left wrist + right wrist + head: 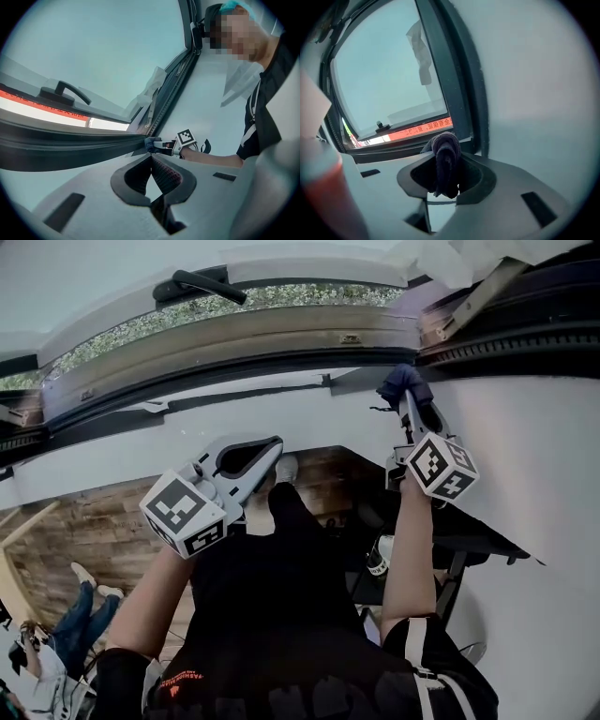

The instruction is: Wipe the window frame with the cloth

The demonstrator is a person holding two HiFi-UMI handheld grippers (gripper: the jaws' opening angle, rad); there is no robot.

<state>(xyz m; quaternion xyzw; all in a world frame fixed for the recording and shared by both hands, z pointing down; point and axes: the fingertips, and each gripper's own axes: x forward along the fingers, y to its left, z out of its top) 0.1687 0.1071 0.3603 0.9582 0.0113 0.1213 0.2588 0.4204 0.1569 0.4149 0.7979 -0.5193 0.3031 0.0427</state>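
Note:
A dark blue cloth (400, 382) is bunched in my right gripper (409, 401), which is shut on it. The cloth presses against the lower right corner of the dark window frame (281, 362). In the right gripper view the cloth (446, 157) hangs folded between the jaws, with the frame's upright (457, 89) just behind it. My left gripper (273, 450) hovers lower, to the left over the white sill, shut with nothing in it. In the left gripper view its jaws meet at the tips (151, 157), and the right gripper with the cloth (151, 144) shows beyond them at the frame's corner.
A black window handle (199, 284) sits on the sash at upper left. A metal stay arm (476, 296) crosses the upper right corner. Below the sill are a wooden floor, a black stand (469, 542) with a bottle (378, 559), and a person's legs (80, 615) at lower left.

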